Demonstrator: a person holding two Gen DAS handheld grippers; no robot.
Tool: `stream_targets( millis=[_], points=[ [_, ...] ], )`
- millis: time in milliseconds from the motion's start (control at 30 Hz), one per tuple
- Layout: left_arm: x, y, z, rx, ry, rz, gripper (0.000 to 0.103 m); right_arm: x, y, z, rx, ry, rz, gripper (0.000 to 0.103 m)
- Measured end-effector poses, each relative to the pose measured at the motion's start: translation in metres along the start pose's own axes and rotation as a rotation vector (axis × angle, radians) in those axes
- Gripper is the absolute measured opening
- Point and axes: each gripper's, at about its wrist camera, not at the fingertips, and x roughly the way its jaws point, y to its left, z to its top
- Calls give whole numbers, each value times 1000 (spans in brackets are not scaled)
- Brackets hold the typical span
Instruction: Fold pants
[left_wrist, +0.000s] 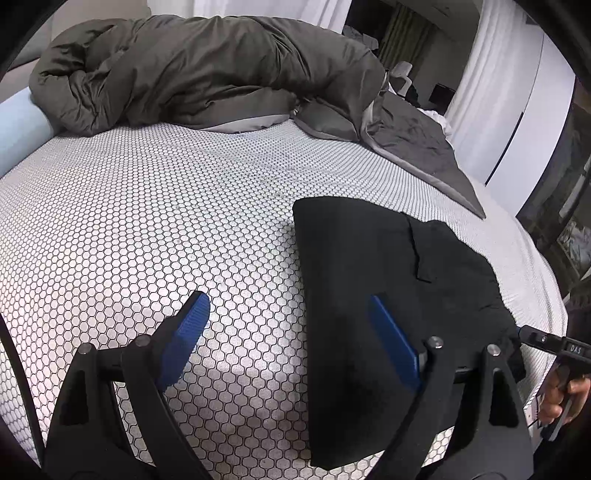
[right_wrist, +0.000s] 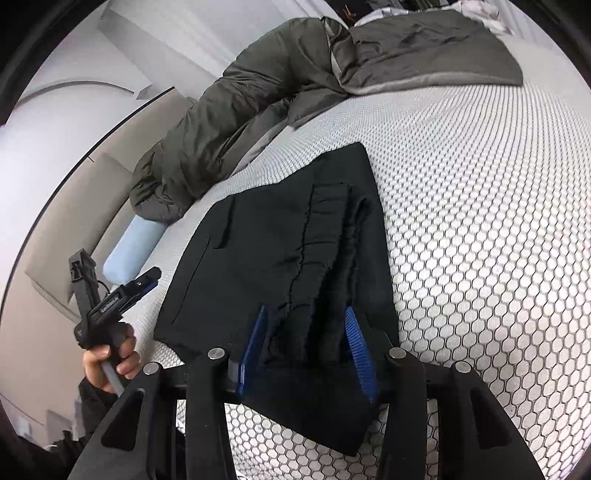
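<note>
**Black pants folded on the bed, both grippers over them**

- Pants (right_wrist: 280, 236): black, folded into a compact stack on the bed (left_wrist: 147, 206), whose cover is white with a dark honeycomb print. In the right wrist view the stack fills the centre of the frame, running from upper right to lower left, with a gathered waistband ridge along its right half. In the left wrist view the same pants (left_wrist: 388, 280) lie in the lower right, with a pocket flap showing near the middle of the cloth.
- Right gripper (right_wrist: 308, 350): blue pads stand partly apart, one either side of the waistband ridge at the near end of the stack. The cloth sits between them; the pads do not look pressed into it, though the black fabric makes contact hard to judge.
- Left gripper (left_wrist: 288, 328): jaws spread wide. Left pad hangs over bare bed cover, right pad over the pants' left portion. Nothing clamped.
- A hand (right_wrist: 110, 354) grips the left tool's handle at lower left of the right wrist view; another hand (left_wrist: 561, 395) shows at the right edge of the left wrist view.
- Grey-green duvet (left_wrist: 192, 70) bunched along the far side of the bed, upper frame. Pale blue bolster (left_wrist: 18, 129) at left edge, touching the duvet.
</note>
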Motion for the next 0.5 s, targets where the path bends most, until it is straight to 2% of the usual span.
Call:
stream_targets(
  millis=[200, 233, 300, 400, 500],
  points=[
    [3, 2, -2, -9, 9, 11, 87, 29, -13, 3, 45, 68, 14, 48],
    [3, 2, -2, -12, 9, 11, 87, 32, -12, 4, 41, 67, 20, 45],
    [4, 1, -2, -12, 11, 11, 87, 35, -5, 5, 0, 59, 23, 18],
    [2, -1, -2, -8, 3, 14, 87, 22, 19, 7, -69, 14, 17, 14],
    [-1, -1, -1, -9, -6, 6, 87, -14, 52, 6, -130, -73, 42, 13]
  ],
)
